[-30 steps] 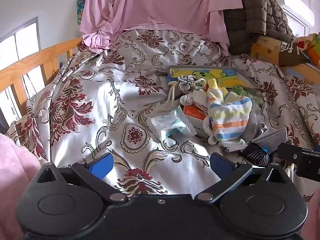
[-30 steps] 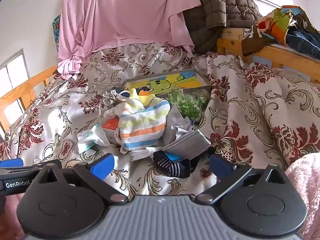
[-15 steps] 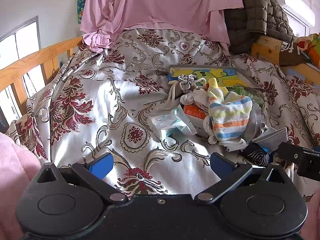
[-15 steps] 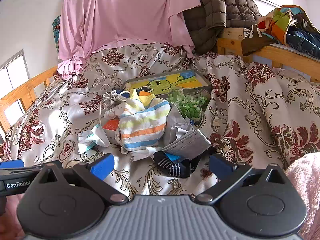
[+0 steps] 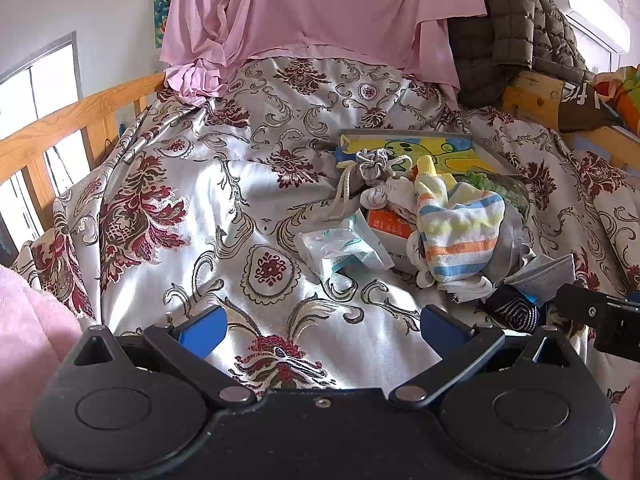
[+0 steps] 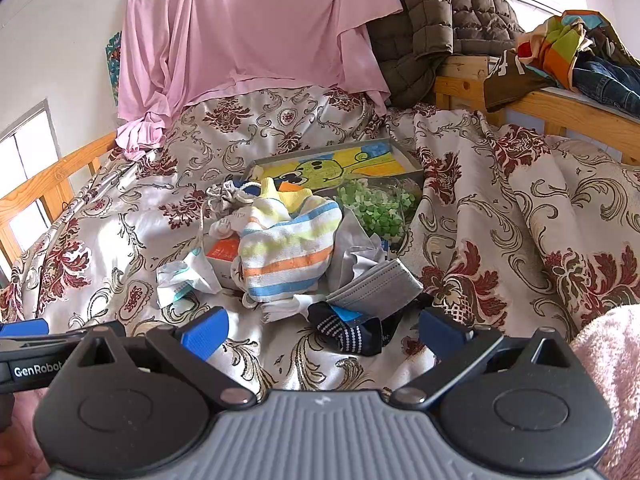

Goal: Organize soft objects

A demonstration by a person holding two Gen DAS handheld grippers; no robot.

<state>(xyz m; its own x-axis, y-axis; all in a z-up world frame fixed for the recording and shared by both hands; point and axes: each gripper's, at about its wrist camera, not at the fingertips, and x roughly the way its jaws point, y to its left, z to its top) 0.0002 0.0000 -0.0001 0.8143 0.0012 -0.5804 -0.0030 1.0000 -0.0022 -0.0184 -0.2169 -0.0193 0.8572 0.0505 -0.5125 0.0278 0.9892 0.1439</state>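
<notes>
A little heap of soft things sits in the middle of the bed. On top is a striped sock (image 6: pixel 286 254) with yellow, orange and blue bands; it looks fuzzy and floppy. Just in front of it lies a dark sock (image 6: pixel 352 330) with tiny white dots, touching a folded gray cloth (image 6: pixel 378 284) that looks flat and smooth. To the left is a crinkly white packet (image 6: pixel 184 276), and behind it a small gray drawstring bag (image 5: pixel 372 164) with a rope cord. The heap leans on a flat box with a cartoon picture (image 6: pixel 336 164).

The right gripper (image 6: pixel 324 328) hangs low over the bed, close to the dark sock. Its blue fingers are spread wide with nothing between them. The left gripper (image 5: pixel 322 324) hangs beside it, farther left, over bare bedspread. Its fingers are spread wide too and hold nothing.

The bedspread (image 5: pixel 192 216) is shiny and silky, with red flowers and curly swirls. A pink sheet (image 5: pixel 312 12) hangs at the back, next to a puffy brown jacket (image 6: pixel 440 8). A wooden rail (image 5: pixel 72 120) runs along the left side.
</notes>
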